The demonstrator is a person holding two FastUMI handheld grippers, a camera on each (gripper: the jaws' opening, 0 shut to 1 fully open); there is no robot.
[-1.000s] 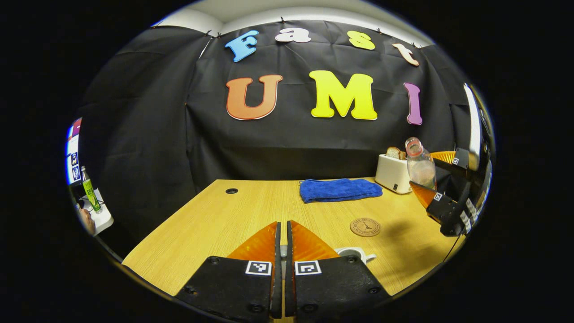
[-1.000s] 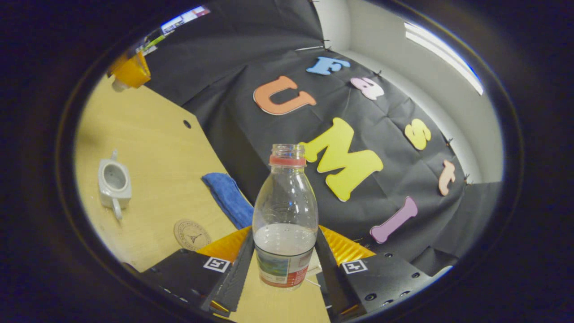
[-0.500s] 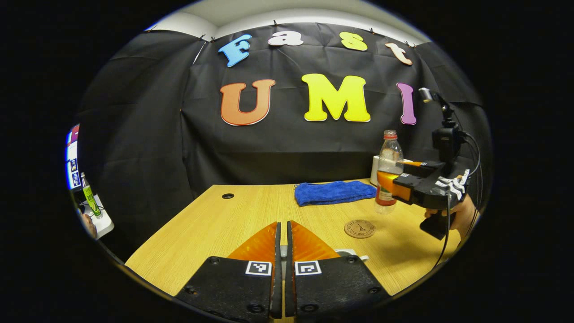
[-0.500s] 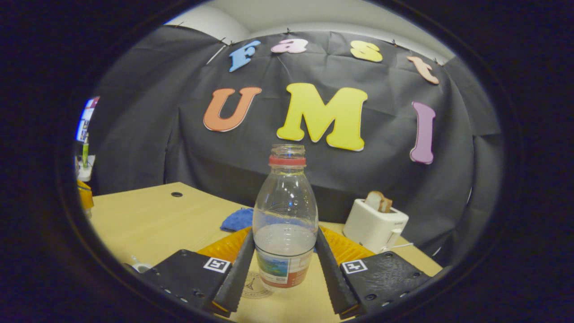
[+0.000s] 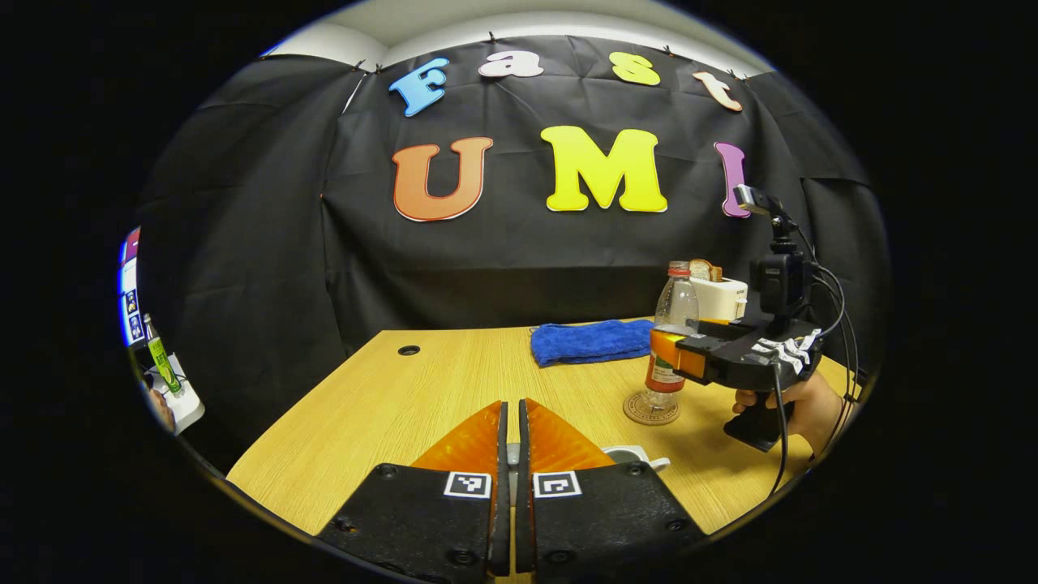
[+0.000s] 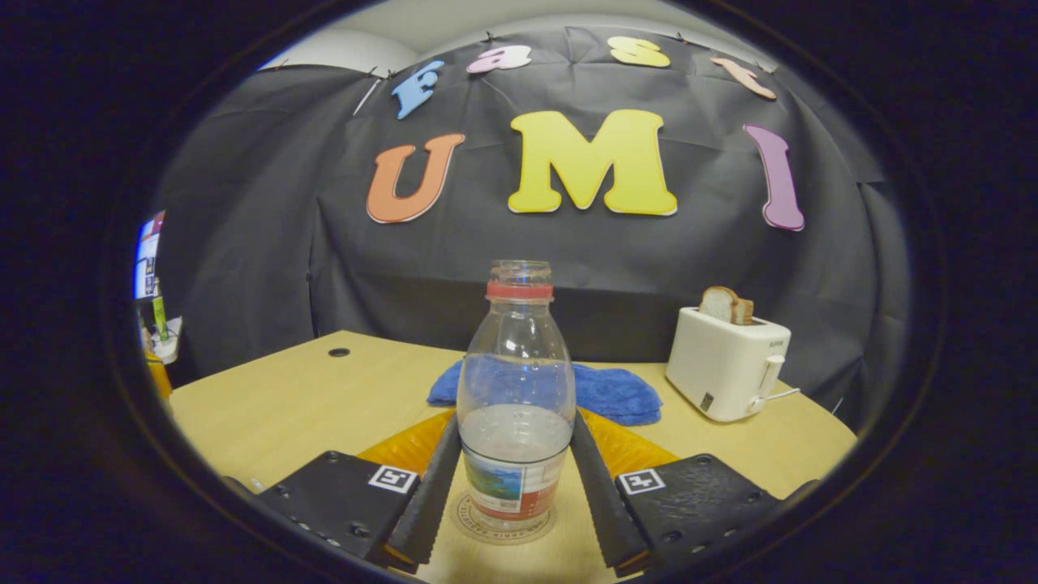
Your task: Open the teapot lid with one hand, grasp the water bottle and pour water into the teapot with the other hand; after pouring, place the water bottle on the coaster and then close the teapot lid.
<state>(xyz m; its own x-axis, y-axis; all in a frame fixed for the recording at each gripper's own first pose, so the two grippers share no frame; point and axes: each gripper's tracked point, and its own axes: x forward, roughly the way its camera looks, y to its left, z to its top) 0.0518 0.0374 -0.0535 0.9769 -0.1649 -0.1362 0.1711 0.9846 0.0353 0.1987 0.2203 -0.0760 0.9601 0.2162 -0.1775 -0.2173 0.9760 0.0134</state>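
- My left gripper [image 5: 509, 454] hangs over the near tabletop [image 5: 389, 414], fingers clenched nearly together on something thin between them that I cannot make out; I'd guess the lid.
- Just right of those fingers the white teapot [image 5: 636, 457] peeks out, mostly hidden.
- Further right, my right gripper [image 6: 516, 478] grasps the water bottle [image 6: 516, 405], which sits upright on the coaster [image 6: 504, 526] (part full, cap off).
- Pouring looks done; this is the set-down. Next I release and back straight off, so the fingers don't tip the bottle, then close the lid.
- A blue towel [image 6: 604, 389] and a toaster [image 6: 726, 365] sit behind, well clear.
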